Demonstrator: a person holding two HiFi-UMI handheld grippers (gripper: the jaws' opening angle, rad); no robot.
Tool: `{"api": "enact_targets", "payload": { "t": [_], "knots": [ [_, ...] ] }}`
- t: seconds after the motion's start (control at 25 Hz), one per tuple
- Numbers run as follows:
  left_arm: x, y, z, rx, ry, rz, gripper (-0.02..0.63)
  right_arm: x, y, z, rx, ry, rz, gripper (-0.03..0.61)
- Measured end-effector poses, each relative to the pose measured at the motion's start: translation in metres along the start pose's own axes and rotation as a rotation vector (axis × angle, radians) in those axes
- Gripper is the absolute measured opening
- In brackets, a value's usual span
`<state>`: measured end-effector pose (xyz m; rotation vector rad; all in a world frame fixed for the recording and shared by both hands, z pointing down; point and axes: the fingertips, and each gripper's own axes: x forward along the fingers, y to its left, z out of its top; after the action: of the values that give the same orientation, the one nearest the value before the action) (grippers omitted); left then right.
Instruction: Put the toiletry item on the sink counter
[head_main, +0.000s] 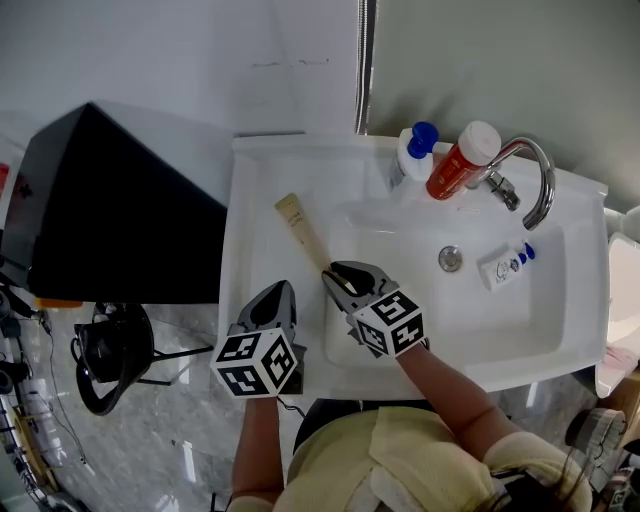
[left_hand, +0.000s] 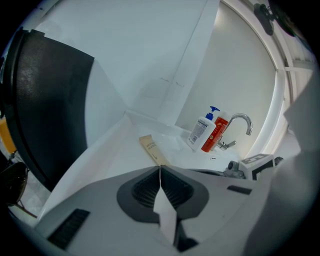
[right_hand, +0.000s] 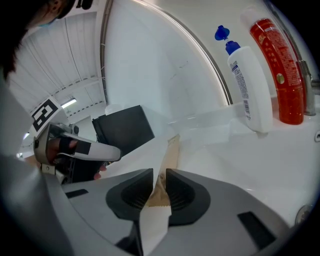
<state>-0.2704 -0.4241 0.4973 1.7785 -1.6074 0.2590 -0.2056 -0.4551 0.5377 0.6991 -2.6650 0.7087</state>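
Two bottles, a white pump bottle (head_main: 412, 155) and a red bottle (head_main: 455, 165), upright by the faucet (head_main: 525, 175) | basin (head_main: 520, 320) holds a small white tube (head_main: 503, 266) | my right gripper (head_main: 335, 278) pinches the tan packet (head_main: 303, 232), lying on the sink counter (head_main: 250, 230) left of the basin | my left gripper (head_main: 280, 292) has its jaws together | bare strip along the counter's left edge

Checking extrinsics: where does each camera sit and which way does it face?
Head view: on head, steeply down at white sink counter; shows both forearms, left tongs, right tongs.
Left gripper view: on left tongs, along shut jaws toward chrome faucet; right tongs at edge.
Right gripper view: on right tongs, along jaws clamping beige flat tube; left tongs beyond.
Shared: red white-capped bottle.
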Motion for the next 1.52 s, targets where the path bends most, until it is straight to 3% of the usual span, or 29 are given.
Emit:
{"api": "enact_targets", "payload": {
  "t": [0.16,0.4,1.52],
  "knots": [
    [-0.004,-0.001,0.004,-0.004,-0.015,-0.006,0.038,-0.002,0.004,0.002,-0.017,0.004,0.0,0.076],
    [-0.011,-0.005,0.009,-0.001,-0.039,-0.023,0.038,-0.007,0.012,0.006,-0.046,0.0,-0.007,0.14],
    [-0.053,-0.04,0.004,0.053,-0.062,-0.133,0.038,-0.094,0.023,0.014,-0.035,-0.053,-0.167,0.13]
  ]
}}
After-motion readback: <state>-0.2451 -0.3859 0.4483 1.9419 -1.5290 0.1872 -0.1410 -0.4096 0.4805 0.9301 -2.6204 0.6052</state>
